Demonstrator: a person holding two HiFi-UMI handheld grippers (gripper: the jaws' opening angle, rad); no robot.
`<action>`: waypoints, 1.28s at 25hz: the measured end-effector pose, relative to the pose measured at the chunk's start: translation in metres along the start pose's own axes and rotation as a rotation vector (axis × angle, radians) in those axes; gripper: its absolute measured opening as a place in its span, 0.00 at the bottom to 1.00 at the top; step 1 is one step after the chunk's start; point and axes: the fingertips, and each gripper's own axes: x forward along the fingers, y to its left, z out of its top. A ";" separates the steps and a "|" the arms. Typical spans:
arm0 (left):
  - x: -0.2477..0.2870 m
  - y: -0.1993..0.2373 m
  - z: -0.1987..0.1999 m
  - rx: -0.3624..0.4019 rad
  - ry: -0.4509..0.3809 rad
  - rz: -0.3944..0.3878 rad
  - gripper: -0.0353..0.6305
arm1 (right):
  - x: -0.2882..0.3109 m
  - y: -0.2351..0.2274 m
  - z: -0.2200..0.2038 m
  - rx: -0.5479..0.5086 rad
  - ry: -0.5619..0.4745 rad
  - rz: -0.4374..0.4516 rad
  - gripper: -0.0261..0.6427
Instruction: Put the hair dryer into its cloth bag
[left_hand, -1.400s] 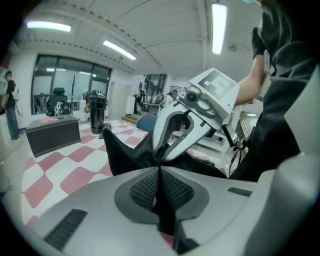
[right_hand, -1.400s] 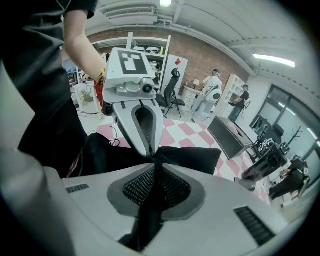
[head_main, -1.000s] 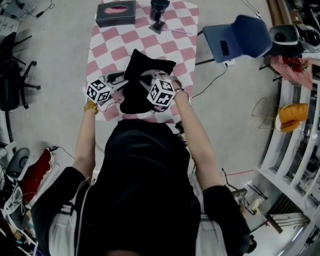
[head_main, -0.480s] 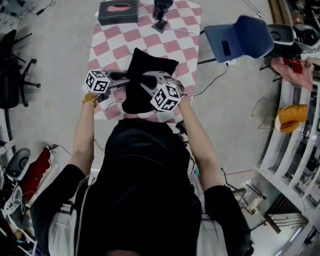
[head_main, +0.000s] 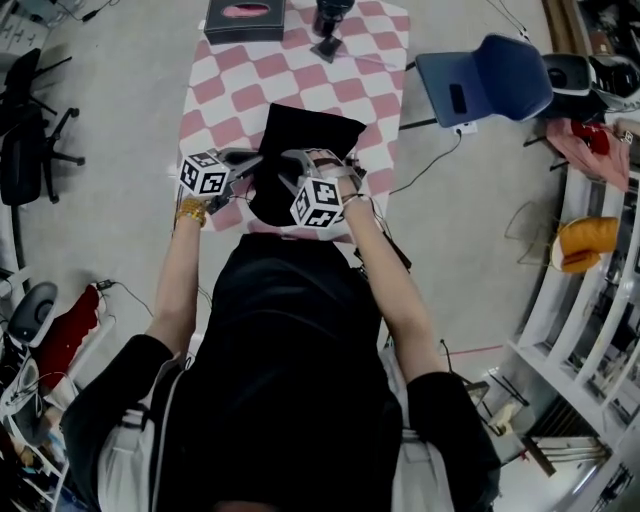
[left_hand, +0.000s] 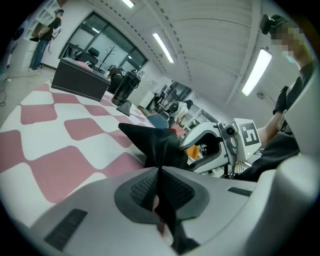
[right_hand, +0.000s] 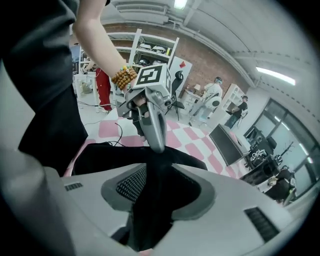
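Note:
The black cloth bag (head_main: 300, 150) lies on the pink-and-white checked table (head_main: 300, 75), its near end between both grippers. My left gripper (head_main: 247, 160) holds the bag's left edge; in the left gripper view its jaws (left_hand: 159, 170) are closing, and the pads pinch a fold of black cloth (left_hand: 155, 145). My right gripper (head_main: 300, 165) is at the bag's right side. Its jaws (right_hand: 160, 175) are opening, with loose black cloth (right_hand: 155, 200) hanging in the gap. A dark upright object (head_main: 327, 22) stands at the table's far end; I cannot tell whether it is the hair dryer.
A black box with a pink top (head_main: 245, 18) sits at the table's far left. A blue chair (head_main: 485, 85) stands to the right, a black office chair (head_main: 25, 150) to the left, white shelving (head_main: 590, 300) along the right. A cable (head_main: 430, 160) trails off the table.
The left jaws have shut on the bag's edge. The right jaws have spread apart on the cloth, and the right gripper has shifted a little toward the left one.

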 end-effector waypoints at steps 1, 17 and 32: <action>-0.001 -0.001 -0.001 -0.012 -0.016 0.010 0.10 | -0.002 0.000 -0.001 -0.006 -0.002 -0.010 0.28; -0.047 -0.059 -0.024 0.325 -0.028 0.365 0.21 | -0.112 0.046 -0.147 0.278 0.098 0.062 0.31; 0.030 -0.104 -0.156 0.671 0.517 0.377 0.31 | -0.081 0.113 -0.176 -0.210 0.225 0.118 0.38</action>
